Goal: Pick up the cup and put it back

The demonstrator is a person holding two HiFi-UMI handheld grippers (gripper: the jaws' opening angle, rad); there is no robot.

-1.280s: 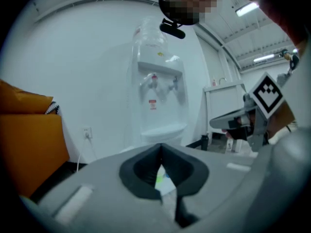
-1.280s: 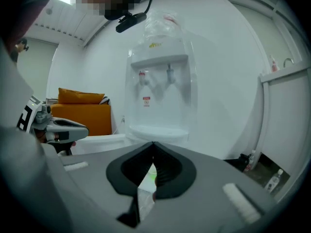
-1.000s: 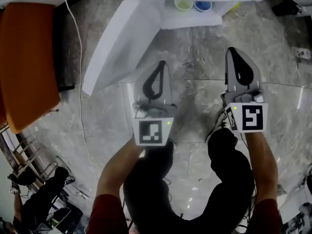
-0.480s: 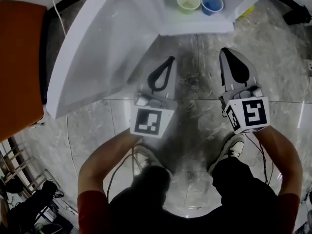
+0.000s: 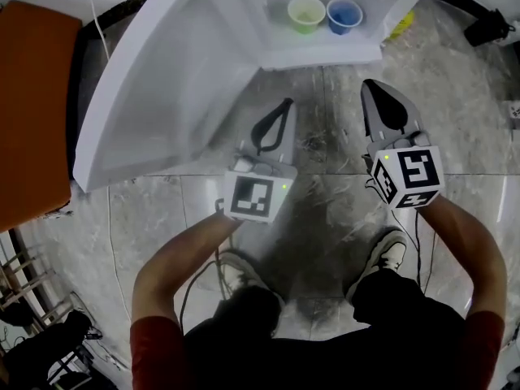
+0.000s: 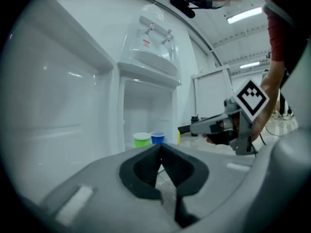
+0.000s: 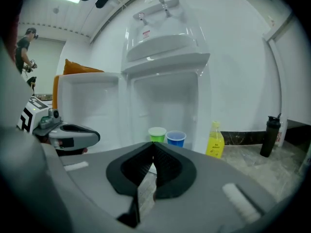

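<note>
Ahead on grey marble floor, head view: open white dispenser cabinet (image 5: 321,54), lime-green plastic cup (image 5: 306,12) and blue plastic cup (image 5: 344,15) upright in bottom compartment, just beside each other. Left gripper (image 5: 283,108) and right gripper (image 5: 375,88) point at them, well short.

Left gripper view: fingers (image 6: 141,174) closed tip to tip, nothing held.

Right gripper view: fingers (image 7: 131,171) pressed together, empty; yellow squeeze bottle (image 7: 214,141) outside cabinet.

Risks: cups crowded, so spread fingers could topple neighbour; swung-out white door (image 5: 154,96) near left gripper, could get bumped.

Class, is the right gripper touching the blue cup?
Apart. The head view shows bare floor between the right gripper and the blue cup.
</note>
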